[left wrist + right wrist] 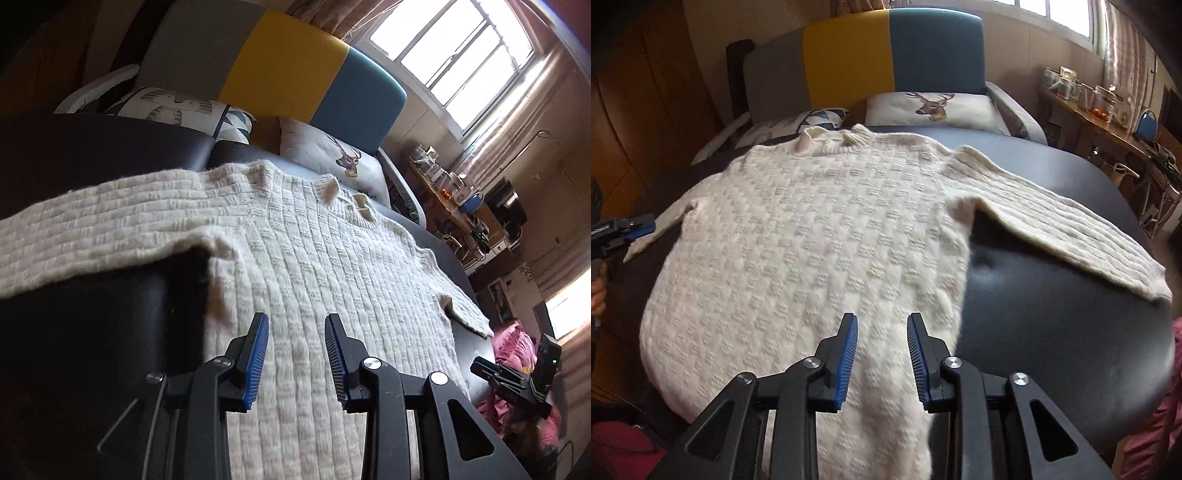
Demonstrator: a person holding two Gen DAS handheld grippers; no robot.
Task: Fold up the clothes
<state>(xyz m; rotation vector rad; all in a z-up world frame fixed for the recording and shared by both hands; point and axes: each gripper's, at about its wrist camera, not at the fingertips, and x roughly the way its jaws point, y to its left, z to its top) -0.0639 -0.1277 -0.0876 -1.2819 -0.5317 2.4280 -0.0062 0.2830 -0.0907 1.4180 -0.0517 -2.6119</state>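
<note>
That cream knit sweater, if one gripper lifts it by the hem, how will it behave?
Likely floppy: the sweater already drapes over the edge of the dark cushion, and its sleeve sags off the side. Probably heavy for a garment, since the knit looks thick and chunky. It should not slip much: the fuzzy yarn should catch the ribbed blue pads.

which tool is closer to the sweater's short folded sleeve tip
Left. The left tool sits right at that sleeve tip; the right tool hovers open over the sweater's hem.

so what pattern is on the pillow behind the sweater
A deer head with antlers on a white pillow, clearest in the right wrist view.
</note>
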